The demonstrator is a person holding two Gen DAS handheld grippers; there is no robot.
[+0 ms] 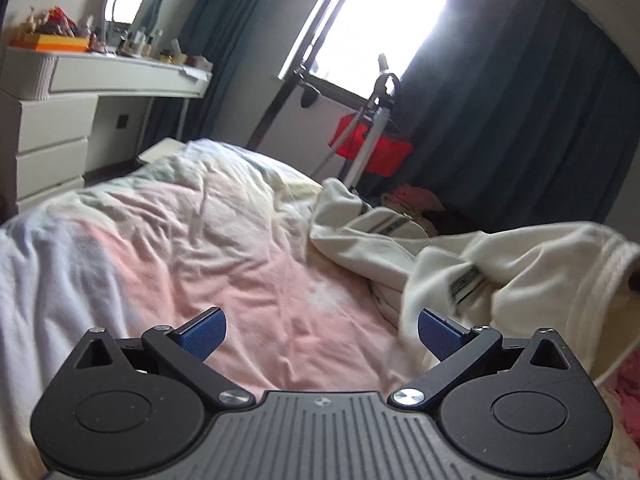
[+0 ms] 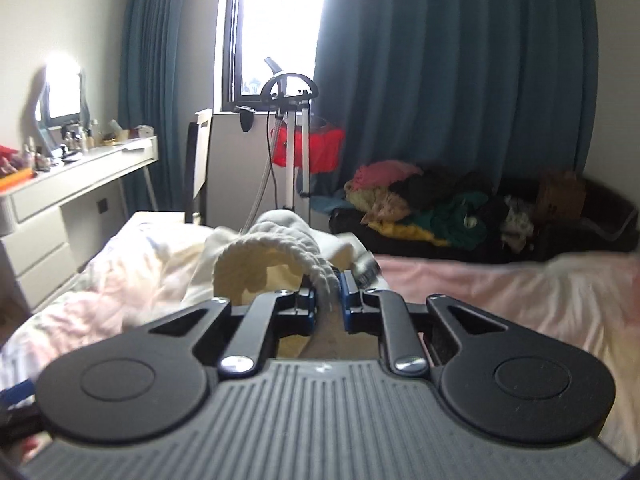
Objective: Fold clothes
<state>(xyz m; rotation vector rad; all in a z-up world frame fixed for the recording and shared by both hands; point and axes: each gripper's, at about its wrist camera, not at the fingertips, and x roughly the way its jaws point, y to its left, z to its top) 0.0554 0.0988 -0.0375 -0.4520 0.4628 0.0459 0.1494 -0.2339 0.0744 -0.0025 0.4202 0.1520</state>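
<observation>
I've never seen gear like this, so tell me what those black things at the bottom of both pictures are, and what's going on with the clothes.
Each picture comes from a camera on a hand-held tool, looking along its two blue-padded fingers. A person carries one in each hand.

The left view shows the left tool open and empty above a bed with a pink and white sheet. A cream garment lies crumpled to its right.

In the right view, the right tool is shut on the ribbed edge of that cream garment, holding it over the bed.

Behind are a white dresser, dark curtains and a pile of clothes.
</observation>
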